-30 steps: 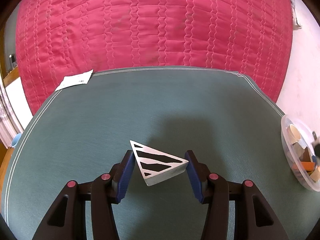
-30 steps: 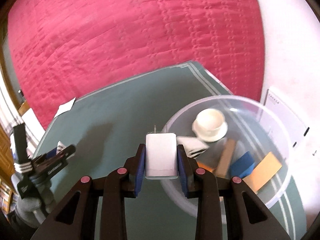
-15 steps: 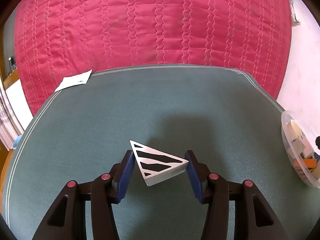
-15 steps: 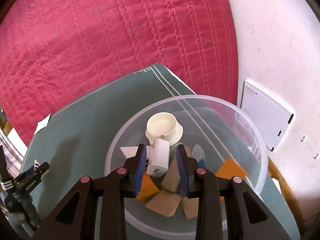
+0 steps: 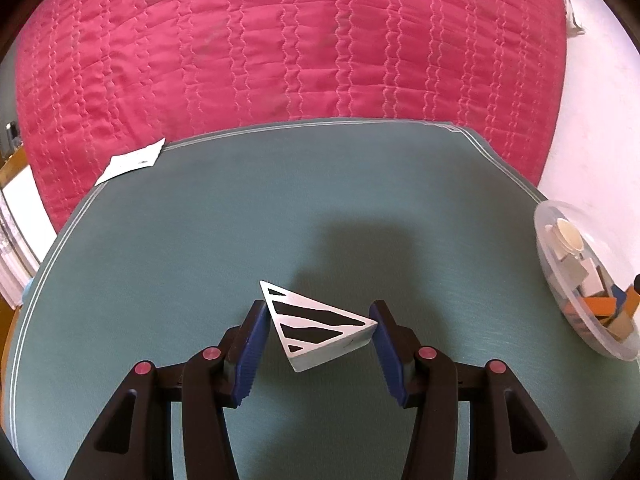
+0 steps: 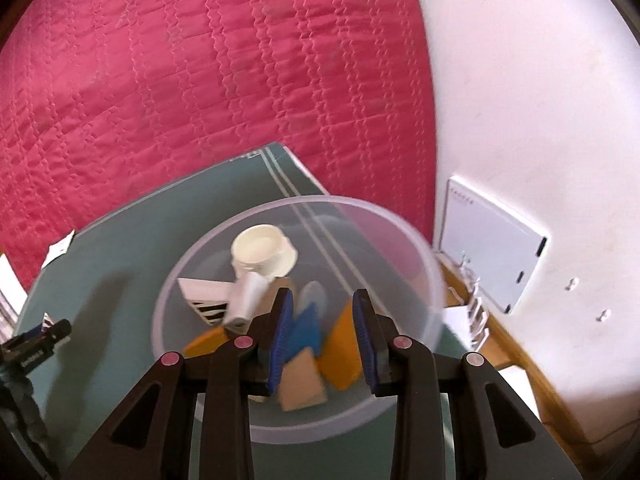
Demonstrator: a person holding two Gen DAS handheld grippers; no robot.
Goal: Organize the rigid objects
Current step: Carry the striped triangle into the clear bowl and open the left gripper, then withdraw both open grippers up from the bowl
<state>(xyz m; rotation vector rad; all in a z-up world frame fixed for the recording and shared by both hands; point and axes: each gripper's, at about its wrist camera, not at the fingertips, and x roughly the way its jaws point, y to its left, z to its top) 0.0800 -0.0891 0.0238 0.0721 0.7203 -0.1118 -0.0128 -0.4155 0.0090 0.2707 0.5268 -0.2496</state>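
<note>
**Left wrist view.** The left gripper (image 5: 318, 305) points down at a slant over a green felt-like mat (image 5: 280, 200). Its ribbed blue pads are part closed on a white triangular wedge (image 5: 320, 328) with black stripes on its top face. One pad bears on a straight side and the other on the opposite tip. Beyond the wedge the mat is edged with pale double lines. A white paper slip (image 5: 132, 160) lies at its far left corner, against a red quilted cover (image 5: 280, 40) stitched in wavy rows. The clear plastic bowl (image 5: 538, 232) shows only at the right margin.

**Right wrist view.** The right gripper (image 6: 323, 293) is held sloping above the same bowl (image 6: 305, 199). Its jaws stand a narrow gap apart with nothing between them. This view alone shows the bowl's contents:
- a tan block (image 6: 302, 384)
- an orange slab (image 6: 340, 352)
- blue pieces (image 6: 306, 328)
- a white rectangular block (image 6: 246, 300), lying just left of the left finger
- a second striped wedge (image 6: 206, 296)
- a cream round cup-shaped piece (image 6: 264, 250), farthest in

A white flat panel (image 6: 492, 248) leans at the wall behind.
</note>
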